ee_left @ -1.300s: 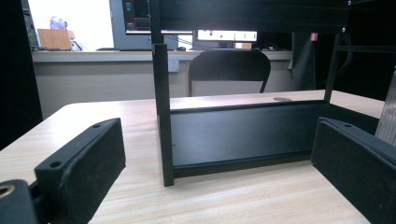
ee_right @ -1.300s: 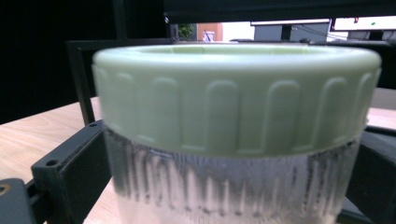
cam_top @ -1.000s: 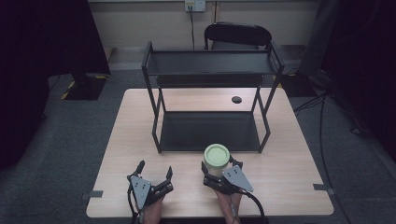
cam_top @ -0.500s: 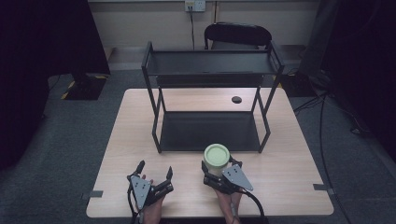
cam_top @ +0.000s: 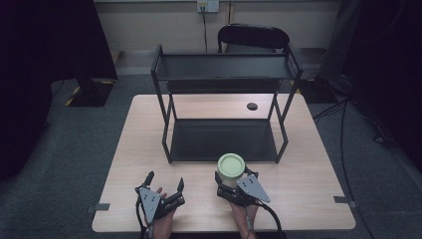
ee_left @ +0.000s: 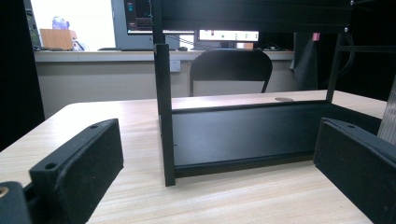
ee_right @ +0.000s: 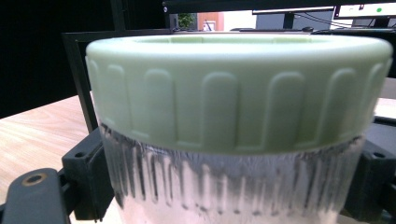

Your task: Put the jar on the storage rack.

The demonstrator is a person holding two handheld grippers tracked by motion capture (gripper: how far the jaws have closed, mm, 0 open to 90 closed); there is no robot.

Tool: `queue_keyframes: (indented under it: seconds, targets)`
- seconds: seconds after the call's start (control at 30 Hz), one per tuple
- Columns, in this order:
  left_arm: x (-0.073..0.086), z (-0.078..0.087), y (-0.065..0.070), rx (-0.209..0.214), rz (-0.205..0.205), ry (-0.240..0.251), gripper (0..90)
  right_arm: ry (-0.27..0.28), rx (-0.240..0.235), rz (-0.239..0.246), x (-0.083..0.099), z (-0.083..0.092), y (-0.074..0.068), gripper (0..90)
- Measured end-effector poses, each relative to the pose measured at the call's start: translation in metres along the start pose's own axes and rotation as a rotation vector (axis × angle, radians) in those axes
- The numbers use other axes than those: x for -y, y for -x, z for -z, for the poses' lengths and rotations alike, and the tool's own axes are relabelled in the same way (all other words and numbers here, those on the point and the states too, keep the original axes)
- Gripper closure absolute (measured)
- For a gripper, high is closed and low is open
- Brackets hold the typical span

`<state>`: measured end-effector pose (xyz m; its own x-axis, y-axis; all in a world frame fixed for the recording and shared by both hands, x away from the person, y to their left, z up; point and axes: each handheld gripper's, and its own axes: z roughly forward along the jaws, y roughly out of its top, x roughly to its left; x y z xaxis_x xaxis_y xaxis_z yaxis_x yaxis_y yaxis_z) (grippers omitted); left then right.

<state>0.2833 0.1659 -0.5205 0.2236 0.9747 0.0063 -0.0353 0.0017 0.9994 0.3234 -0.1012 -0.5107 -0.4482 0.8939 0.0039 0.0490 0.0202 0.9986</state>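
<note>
Jar (ee_right: 238,140) base cut off by frame bottom, small dark disc (cam_top: 252,106) on table unidentifiable

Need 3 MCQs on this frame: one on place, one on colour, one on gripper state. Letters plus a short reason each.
1. Where is the jar?
A. On the rack's top shelf
B. At the near table edge, in front of the rack
C. On the chair

2. What colour is the jar's lid?
A. Pale green
B. Red
C. Black

3. What state is the left hand-held gripper in?
A. Shut on the jar
B. Shut on the rack post
C. Open, holding nothing

Answers:
1 B: the high view shows it on the table, before the rack's lower shelf.
2 A: the ribbed lid is pale green in the right gripper view.
3 C: its jaws stand apart with bare table between them; the right hand-held gripper clasps the jar.
</note>
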Motion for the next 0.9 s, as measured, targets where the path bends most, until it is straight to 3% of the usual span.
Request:
queue_keyframes:
  seconds: [0.9]
  targets:
    - [0.0000, -0.0001, 0.0000, -0.003, 0.000, 0.000, 1.7, -0.005, -0.007, 0.001, -0.0042, 0.0014, -0.0004, 11.2]
